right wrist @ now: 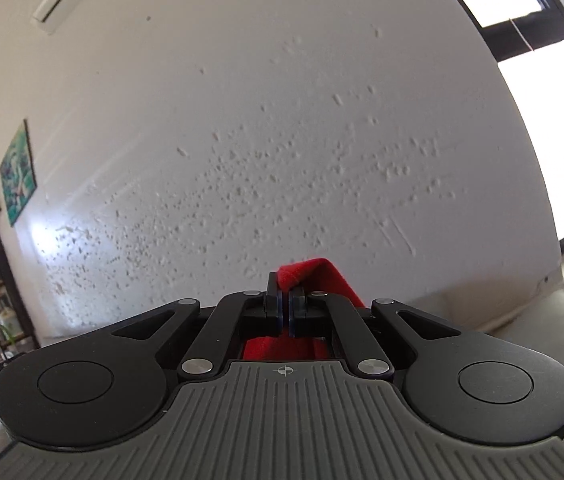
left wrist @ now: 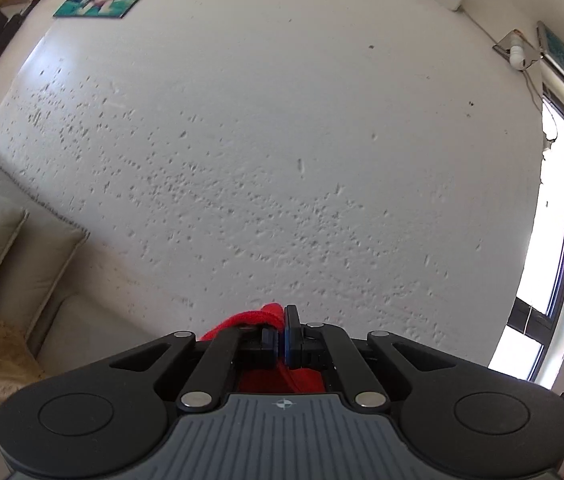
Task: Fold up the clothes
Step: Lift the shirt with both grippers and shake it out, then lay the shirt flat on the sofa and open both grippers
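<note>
The left tongs [left wrist: 282, 340] were clamped on one bunched edge of a red fleece garment [left wrist: 266, 318], and the right tongs [right wrist: 284, 304] pinched another part of the same cloth, both held level and facing a pitted white wall [left wrist: 282, 140] above a beige sofa [left wrist: 42, 280]. The garment hung below the tongs, mostly out of view. No fold showed, so the work appeared to be at an early lift-and-spread stage, with the folding left to do.
</note>
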### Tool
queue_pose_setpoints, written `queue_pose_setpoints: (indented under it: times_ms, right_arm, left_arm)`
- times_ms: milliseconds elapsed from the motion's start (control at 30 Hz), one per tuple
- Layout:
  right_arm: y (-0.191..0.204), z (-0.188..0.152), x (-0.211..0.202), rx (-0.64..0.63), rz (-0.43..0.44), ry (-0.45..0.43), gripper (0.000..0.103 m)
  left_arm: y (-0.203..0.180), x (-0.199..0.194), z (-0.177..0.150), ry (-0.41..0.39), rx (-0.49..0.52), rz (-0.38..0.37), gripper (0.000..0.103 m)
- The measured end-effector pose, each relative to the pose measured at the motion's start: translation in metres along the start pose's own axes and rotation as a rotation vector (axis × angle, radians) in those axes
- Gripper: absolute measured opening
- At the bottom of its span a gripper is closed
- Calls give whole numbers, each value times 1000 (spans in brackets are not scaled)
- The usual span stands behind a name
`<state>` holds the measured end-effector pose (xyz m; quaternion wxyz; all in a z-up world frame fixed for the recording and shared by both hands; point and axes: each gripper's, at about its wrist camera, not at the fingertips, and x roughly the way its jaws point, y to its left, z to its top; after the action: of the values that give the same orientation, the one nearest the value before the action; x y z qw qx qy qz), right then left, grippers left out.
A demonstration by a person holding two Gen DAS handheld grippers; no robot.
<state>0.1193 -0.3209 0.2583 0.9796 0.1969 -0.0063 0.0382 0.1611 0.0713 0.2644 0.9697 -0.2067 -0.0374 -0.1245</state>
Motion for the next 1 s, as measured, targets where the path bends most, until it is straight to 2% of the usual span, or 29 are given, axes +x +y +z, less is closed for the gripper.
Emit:
queue_pose_setpoints:
  times_ms: [67, 167, 267, 333, 500, 600, 700, 767, 1000]
  right_arm:
    - [5, 13, -12, -20, 28, -80, 2]
    - [-5, 8, -30, -46, 31, -99, 2]
    - [-33, -32, -50, 15, 2, -9, 2]
    - [-55, -79, -60, 53, -34, 80, 2]
    - [-103, -201, -83, 176, -145, 332, 2]
    - [-118, -259, -99, 195, -199, 443, 2]
    - [-124, -289, -118, 178, -224, 524, 2]
    - [-123, -299, -130, 162, -231, 555, 2]
    - [-118, -296, -152, 140, -250, 579, 2]
  left_arm:
    - [-4, -12, 1, -46, 17, -23, 0]
    - [3, -27, -26, -13, 15, -36, 0]
    - [23, -43, -77, 91, -29, -15, 0]
    - [40, -56, -119, 176, -65, 28, 0]
    - [93, -95, -221, 395, -241, 195, 0]
    - [112, -117, -261, 505, -262, 283, 0]
    - [119, -134, -276, 573, -266, 325, 0]
    - [118, -143, -277, 586, -249, 329, 0]
    - [110, -166, -265, 594, -224, 335, 0]
